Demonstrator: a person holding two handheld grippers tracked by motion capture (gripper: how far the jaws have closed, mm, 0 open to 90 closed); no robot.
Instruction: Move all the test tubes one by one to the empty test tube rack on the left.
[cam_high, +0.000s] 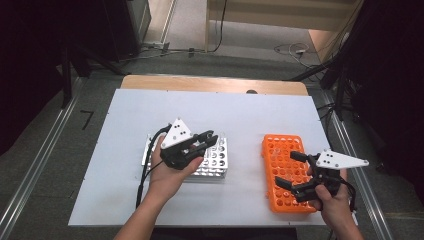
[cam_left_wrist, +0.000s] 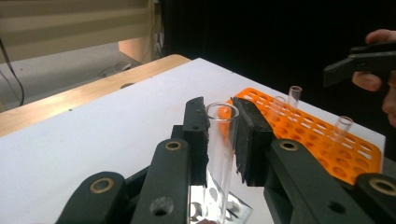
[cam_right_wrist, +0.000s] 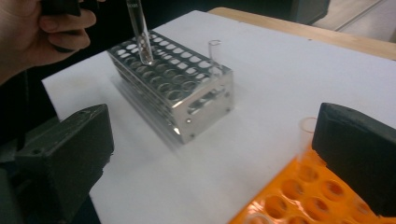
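My left gripper (cam_left_wrist: 220, 122) is shut on a clear glass test tube (cam_left_wrist: 219, 154), held upright by its upper part. In the right gripper view that tube (cam_right_wrist: 140, 32) hangs with its rounded end just over the holes of the metal rack (cam_right_wrist: 177, 84). In the high view the left gripper (cam_high: 209, 137) hovers above the metal rack (cam_high: 216, 162). My right gripper (cam_high: 290, 169) stands wide open over the orange rack (cam_high: 280, 150), nothing between its jaws (cam_right_wrist: 212, 135). Three clear tubes stand in the orange rack (cam_left_wrist: 322, 140), one of them (cam_left_wrist: 294, 95) at its far side.
A single tube (cam_right_wrist: 214, 55) stands in a corner hole of the metal rack. Another tube (cam_right_wrist: 306, 133) rises from the orange rack close to my right gripper's jaw. Both racks rest on a white board (cam_high: 240, 115) over a wooden table (cam_high: 210, 83); cables lie on the floor beyond.
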